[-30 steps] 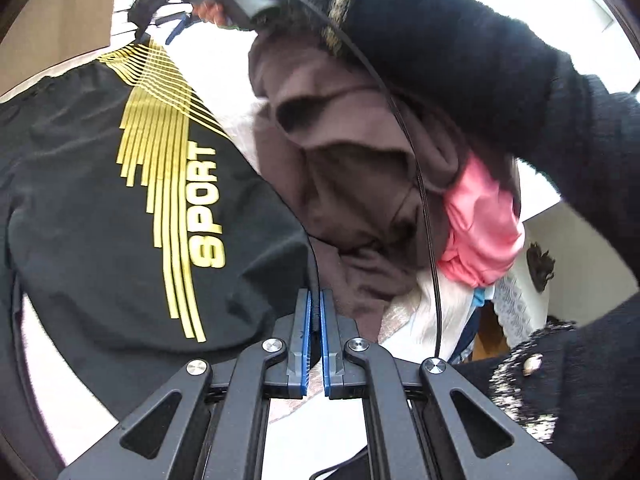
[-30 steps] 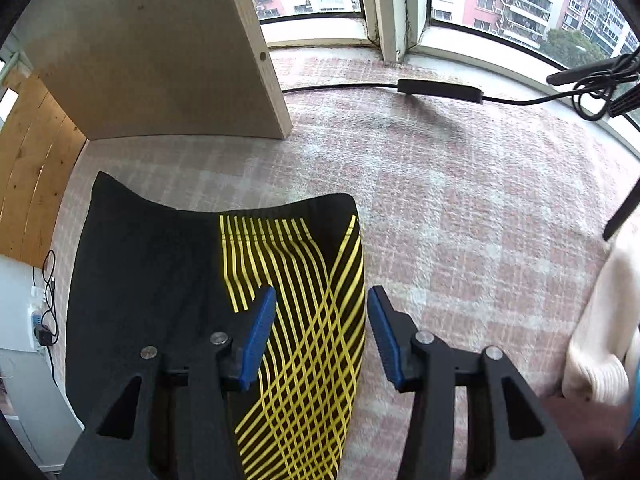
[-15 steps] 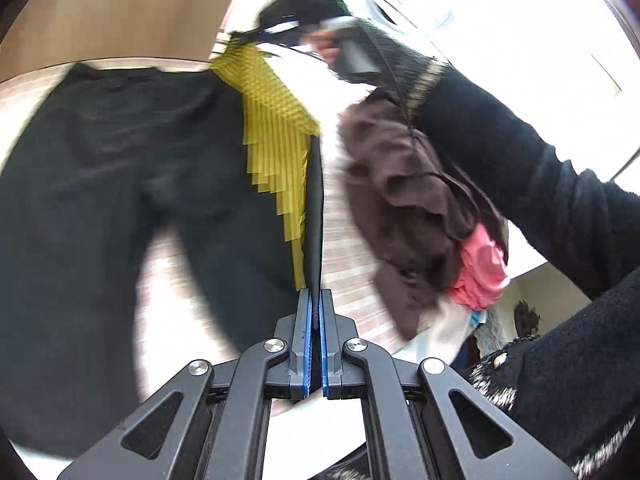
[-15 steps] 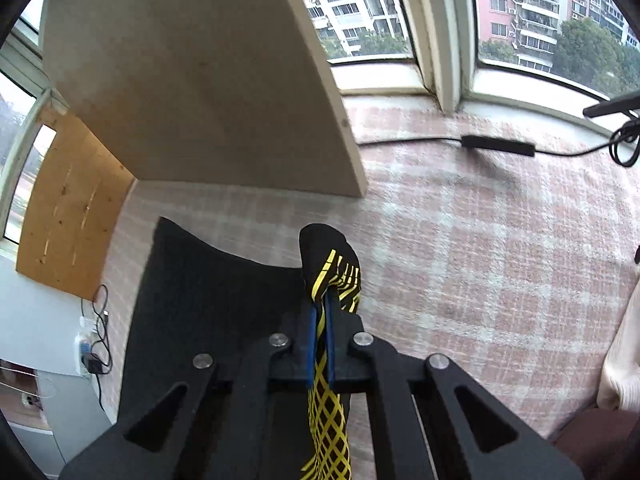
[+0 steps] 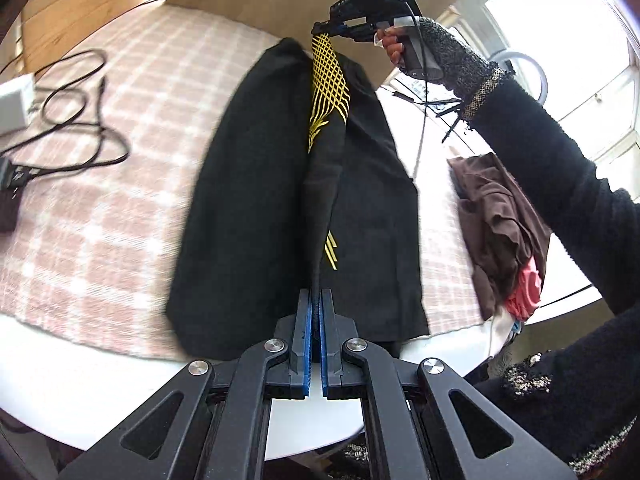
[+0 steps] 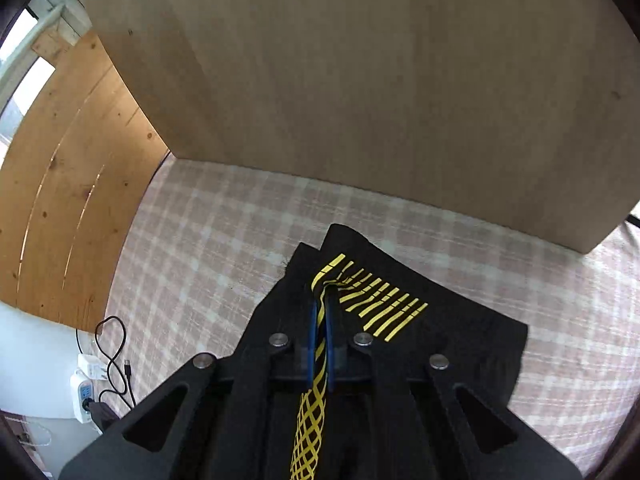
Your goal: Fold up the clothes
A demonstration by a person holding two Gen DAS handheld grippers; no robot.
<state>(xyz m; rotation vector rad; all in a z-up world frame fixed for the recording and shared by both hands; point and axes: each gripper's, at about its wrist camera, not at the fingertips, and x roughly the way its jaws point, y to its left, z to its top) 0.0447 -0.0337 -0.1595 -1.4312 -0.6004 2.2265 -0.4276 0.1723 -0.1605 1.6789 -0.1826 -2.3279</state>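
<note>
Black garment [image 5: 276, 208] with yellow stripe print was held at both ends, lifted along one edge, most of it draped on the pink plaid cloth [image 5: 100, 184] over the table.

Near end: left gripper [image 5: 315, 344] was clamped on the black hem; no change there against 1.0 s ago, jaws were together then too.

Mid: fabric was pulled into a taut ridge between the two grips. 1.0 s ago it had lain flat with the "SPORT" print face up; that print was now folded out of sight, only stripe tips showing.

Far end: right gripper [image 6: 319, 322] was clamped on the yellow-lattice part. 1.0 s ago its jaws were apart above it, by 0.5 s ago they had closed, and it was since raised, held by the right hand [image 5: 404, 46].

Judgement: a lengthwise fold was in progress, one half being carried over the other; laying down and flattening likely remained.

Brown clothes pile [image 5: 500, 224] was left at the table's right edge. Wooden board [image 6: 360, 80] stood beyond.
</note>
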